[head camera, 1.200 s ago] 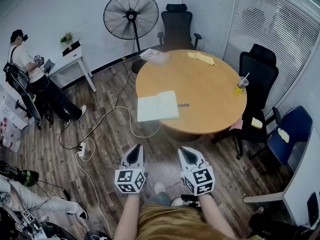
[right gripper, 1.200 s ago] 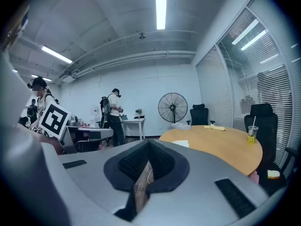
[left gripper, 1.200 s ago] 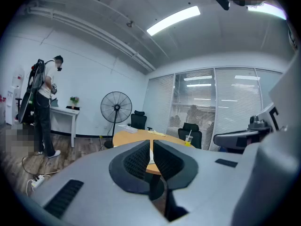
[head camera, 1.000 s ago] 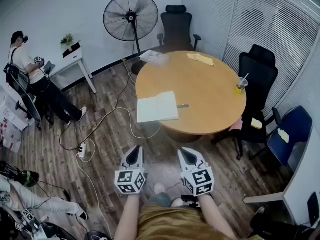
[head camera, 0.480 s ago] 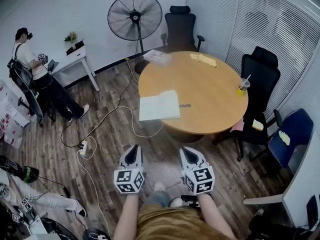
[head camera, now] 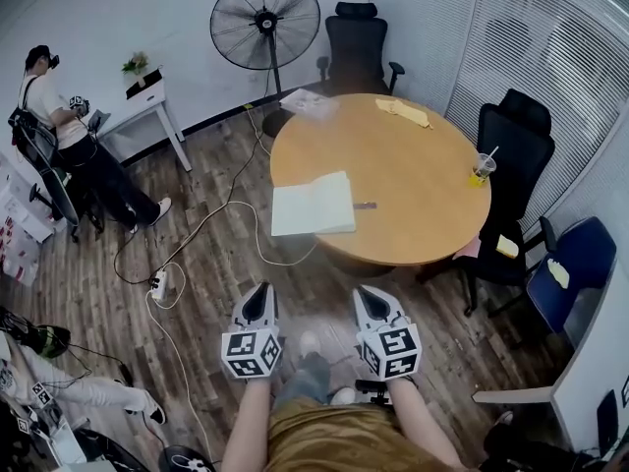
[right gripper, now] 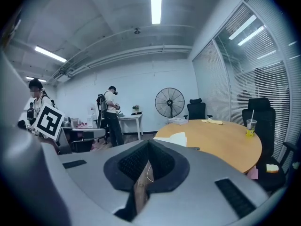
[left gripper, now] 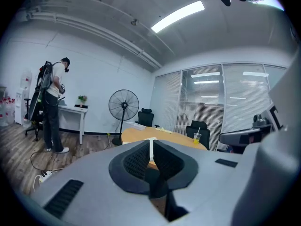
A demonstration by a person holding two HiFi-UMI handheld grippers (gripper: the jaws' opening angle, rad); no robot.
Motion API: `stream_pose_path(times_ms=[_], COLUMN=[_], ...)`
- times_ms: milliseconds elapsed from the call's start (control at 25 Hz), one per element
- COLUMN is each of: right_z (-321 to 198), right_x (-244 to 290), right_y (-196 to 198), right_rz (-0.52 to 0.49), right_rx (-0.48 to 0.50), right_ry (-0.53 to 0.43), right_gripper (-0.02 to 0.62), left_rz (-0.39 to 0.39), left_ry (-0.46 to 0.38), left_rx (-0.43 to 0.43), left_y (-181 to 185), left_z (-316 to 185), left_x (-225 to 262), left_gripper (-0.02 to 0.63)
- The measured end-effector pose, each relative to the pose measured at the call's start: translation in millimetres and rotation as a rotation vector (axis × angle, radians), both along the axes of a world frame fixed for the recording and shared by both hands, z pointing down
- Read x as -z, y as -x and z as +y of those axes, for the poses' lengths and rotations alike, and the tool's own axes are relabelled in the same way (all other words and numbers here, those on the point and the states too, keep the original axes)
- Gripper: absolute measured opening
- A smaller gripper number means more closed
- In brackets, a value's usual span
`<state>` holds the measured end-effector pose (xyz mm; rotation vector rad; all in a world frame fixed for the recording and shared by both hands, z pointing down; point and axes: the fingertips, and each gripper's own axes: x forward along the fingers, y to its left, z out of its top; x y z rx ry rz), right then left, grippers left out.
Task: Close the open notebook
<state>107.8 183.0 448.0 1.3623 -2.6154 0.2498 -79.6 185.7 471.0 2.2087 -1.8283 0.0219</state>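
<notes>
Left gripper (head camera: 258,301) and right gripper (head camera: 370,300), jaws pressed together and empty, hover well short of the table (head camera: 423,180). The notebook (head camera: 313,205) lies open at the table's near edge; a clumsy nudge may push it off.

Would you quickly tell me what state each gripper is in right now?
Left gripper: closed, holding nothing.
Right gripper: closed, holding nothing.
</notes>
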Motion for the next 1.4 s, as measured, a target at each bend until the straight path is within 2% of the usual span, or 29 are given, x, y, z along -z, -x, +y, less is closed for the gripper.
stream_pose_path(times_ms=[160, 400, 720, 1120, 1400], right_z=[-37, -115, -199, -254, -265], right_x=[-11, -15, -26, -33, -33], right_y=[4, 17, 32, 56, 63], right_rz=[0.016, 0.076, 0.078, 0.148, 0.166], right_rx=[-0.01, -0.034, -0.065, -0.107, -0.12], right_ry=[0.015, 0.002, 0.032, 0.001, 0.01], right_gripper=[0.012, 0.012, 0.012, 0.012, 0.012], left_rz=[0.013, 0.028, 0.022, 0.048, 0.077], left_ry=[0.011, 0.021, 0.06, 0.071, 0.083], left_rx=[0.001, -0.008, -0.032, -0.087, -0.103], left_y=[8, 27, 48, 73, 78], left_z=[-37, -120, -209, -271, -277], left_x=[-13, -19, -29, -46, -58], left_gripper=[0.043, 0.043, 0.043, 0.043, 0.044])
